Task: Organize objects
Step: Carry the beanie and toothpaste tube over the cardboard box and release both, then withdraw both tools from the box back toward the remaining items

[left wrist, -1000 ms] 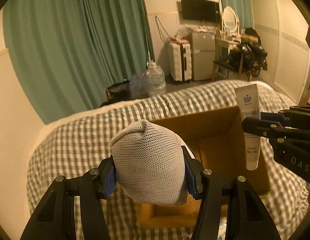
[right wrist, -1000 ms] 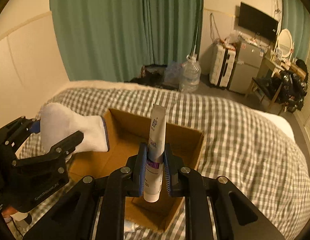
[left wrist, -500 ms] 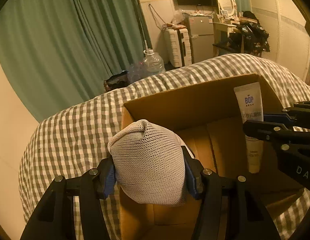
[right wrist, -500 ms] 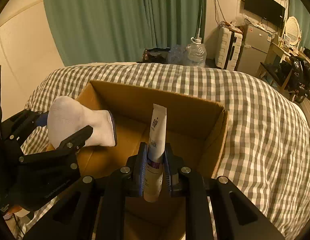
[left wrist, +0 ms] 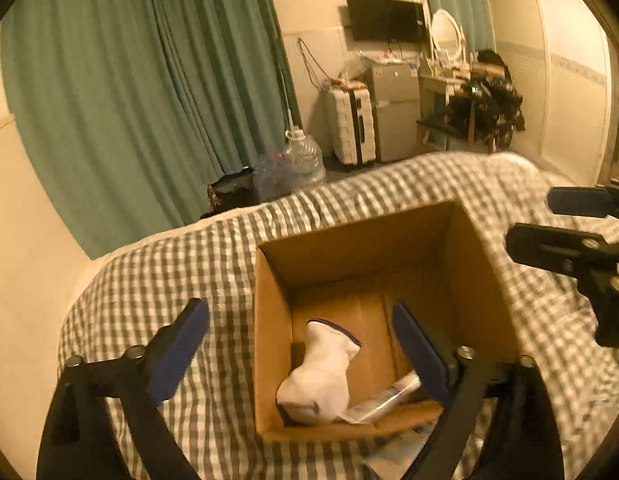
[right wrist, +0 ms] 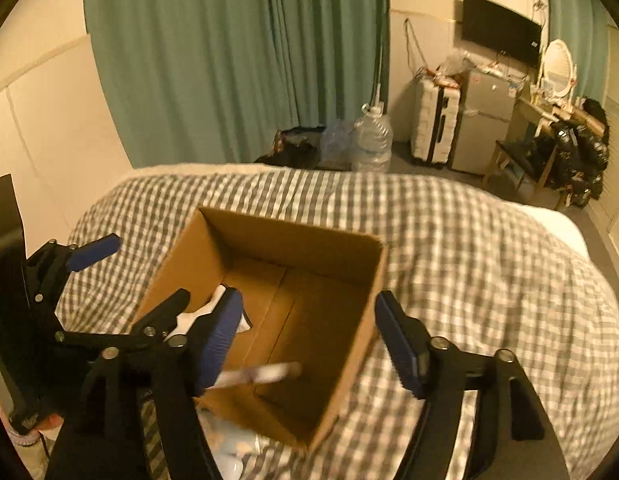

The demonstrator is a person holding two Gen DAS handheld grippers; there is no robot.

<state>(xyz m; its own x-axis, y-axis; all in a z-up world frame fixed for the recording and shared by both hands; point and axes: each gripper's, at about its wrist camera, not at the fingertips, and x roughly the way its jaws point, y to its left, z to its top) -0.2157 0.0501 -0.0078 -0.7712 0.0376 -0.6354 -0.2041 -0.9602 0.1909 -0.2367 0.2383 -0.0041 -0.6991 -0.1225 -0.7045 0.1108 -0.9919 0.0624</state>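
Note:
An open cardboard box (left wrist: 269, 320) (right wrist: 289, 226) sits on the checked bedspread. A white sock (left wrist: 317, 376) with a dark cuff lies on its floor at the near left, and only a bit of this sock (right wrist: 205, 312) shows in the right wrist view. A white tube (left wrist: 385, 400) rests beside it, and in the right wrist view the tube (right wrist: 261, 374) is blurred. My left gripper (left wrist: 301, 344) (right wrist: 129, 280) hangs above the box, its jaws opening wide and holding nothing. My right gripper (right wrist: 309, 340) (left wrist: 565, 222) is over the box's right side, its jaws also opening and empty.
The checked bedspread (right wrist: 469, 260) spreads around the box. A pale packet (left wrist: 397, 448) pokes out under the box's near edge. Beyond the bed are green curtains (left wrist: 129, 80), a water jug (left wrist: 303, 160), a white suitcase (right wrist: 433, 128), a small fridge (right wrist: 483, 120) and a cluttered chair (right wrist: 569, 152).
Both grippers have opened and let go. The sock and the tube have dropped into the box. Both grippers have drawn back, so the box looks smaller and farther.

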